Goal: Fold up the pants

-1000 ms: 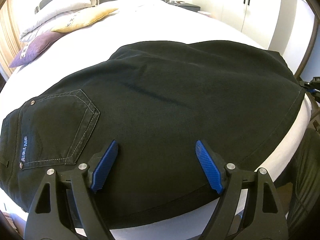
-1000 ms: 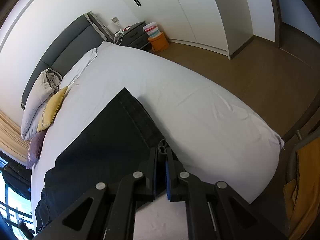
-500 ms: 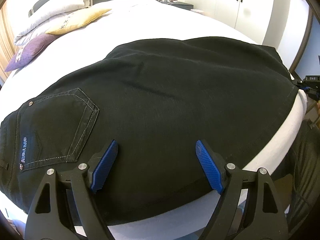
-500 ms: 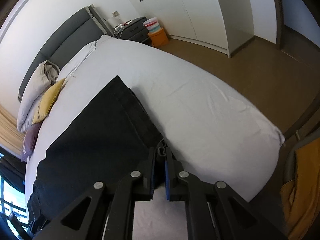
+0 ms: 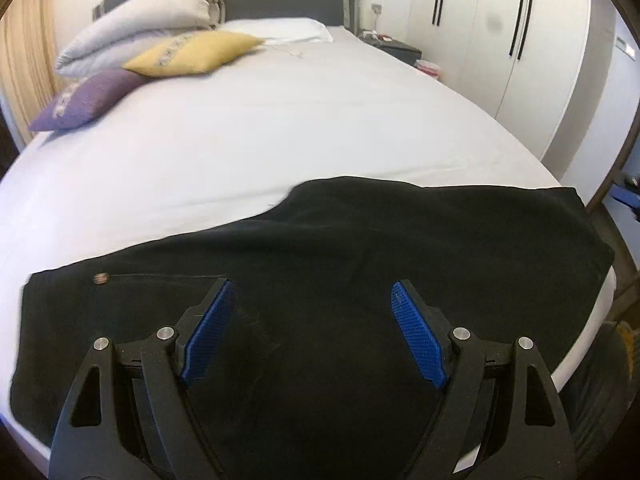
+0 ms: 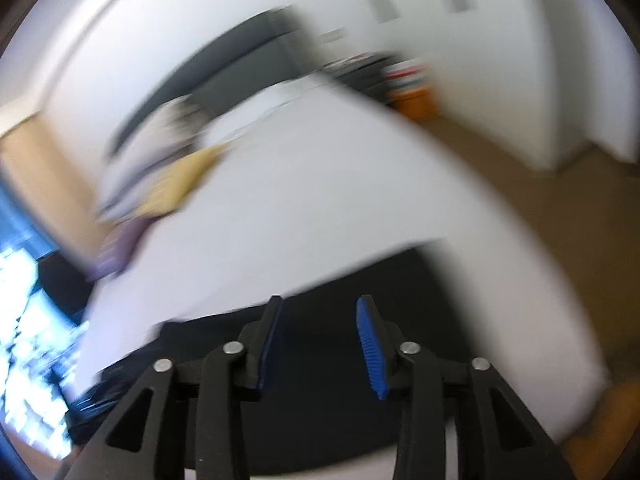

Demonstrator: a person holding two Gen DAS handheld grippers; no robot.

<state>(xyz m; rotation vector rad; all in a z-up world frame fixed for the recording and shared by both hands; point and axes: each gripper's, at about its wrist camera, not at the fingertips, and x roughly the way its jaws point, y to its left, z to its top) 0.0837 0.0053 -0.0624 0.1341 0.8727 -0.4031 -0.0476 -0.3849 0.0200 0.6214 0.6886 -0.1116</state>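
Note:
Black pants [image 5: 360, 264] lie flat across the near edge of the white bed [image 5: 280, 128], waist end at the left with a rivet and pocket seam showing. My left gripper [image 5: 312, 312] is open and empty, held low just above the pants near the back pocket. In the blurred right wrist view the pants [image 6: 400, 280] lie under my right gripper [image 6: 320, 332], which is open and holds nothing, above the leg end.
Grey, yellow [image 5: 192, 54] and purple [image 5: 84, 98] pillows lie at the head of the bed by the dark headboard. White wardrobes [image 5: 500, 20] and a nightstand stand at the right. An orange basket [image 6: 414, 104] sits on the brown floor beside the bed.
My right gripper was shut on the pants' leg hem and has let go and opened, swinging fast. My left gripper has tilted lower toward the pants, so the view looks along the bed.

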